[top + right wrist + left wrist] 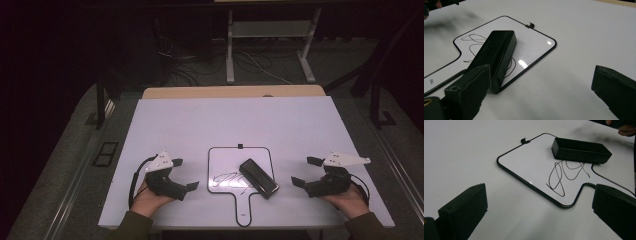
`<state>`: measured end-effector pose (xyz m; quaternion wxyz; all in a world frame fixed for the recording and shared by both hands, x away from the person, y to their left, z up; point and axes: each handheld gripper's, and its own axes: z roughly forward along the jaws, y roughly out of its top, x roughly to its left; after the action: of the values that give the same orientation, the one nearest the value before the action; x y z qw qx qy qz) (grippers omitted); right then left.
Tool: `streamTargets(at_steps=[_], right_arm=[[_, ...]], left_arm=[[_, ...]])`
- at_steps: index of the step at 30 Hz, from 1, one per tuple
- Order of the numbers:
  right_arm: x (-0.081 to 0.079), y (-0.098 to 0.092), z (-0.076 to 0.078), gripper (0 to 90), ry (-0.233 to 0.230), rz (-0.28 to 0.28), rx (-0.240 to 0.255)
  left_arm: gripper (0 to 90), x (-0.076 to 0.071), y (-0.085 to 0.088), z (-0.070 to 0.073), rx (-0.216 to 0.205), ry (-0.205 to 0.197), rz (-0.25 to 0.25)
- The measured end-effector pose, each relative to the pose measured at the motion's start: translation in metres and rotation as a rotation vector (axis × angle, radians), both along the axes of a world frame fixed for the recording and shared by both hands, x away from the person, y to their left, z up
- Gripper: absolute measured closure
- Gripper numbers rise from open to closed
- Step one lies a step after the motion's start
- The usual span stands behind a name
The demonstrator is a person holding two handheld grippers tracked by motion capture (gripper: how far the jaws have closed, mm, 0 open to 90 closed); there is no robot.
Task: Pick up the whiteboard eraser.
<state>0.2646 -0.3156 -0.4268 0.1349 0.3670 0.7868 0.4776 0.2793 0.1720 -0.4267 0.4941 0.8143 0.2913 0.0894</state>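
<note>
Black eraser block (259,178) lies on the scribbled paddle-shaped whiteboard (225,162) between my tools, just inward of my right gripper (306,173), whose jaws gape wide and empty, and beyond my left gripper (185,175), equally wide, perhaps resting on the white table (235,120).

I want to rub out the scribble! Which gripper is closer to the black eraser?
The right gripper. The black eraser lies on the right side of the small whiteboard, toward that gripper, while the left gripper sits across the scribble.
</note>
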Motion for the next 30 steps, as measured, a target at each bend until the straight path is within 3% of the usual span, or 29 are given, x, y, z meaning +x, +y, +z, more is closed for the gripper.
streamTargets(at_steps=[14, 30], right_arm=[[0.005, 0.009, 0.010, 1.5, 0.020, 0.008, -0.012], [0.024, 0.058, 0.020, 1.5, 0.062, 0.089, -0.082]], left_arm=[[0.0, 0.000, -0.001, 0.000, -0.008, 0.004, 0.006], [0.0, -0.004, 0.003, 0.001, -0.013, -0.003, 0.018]])
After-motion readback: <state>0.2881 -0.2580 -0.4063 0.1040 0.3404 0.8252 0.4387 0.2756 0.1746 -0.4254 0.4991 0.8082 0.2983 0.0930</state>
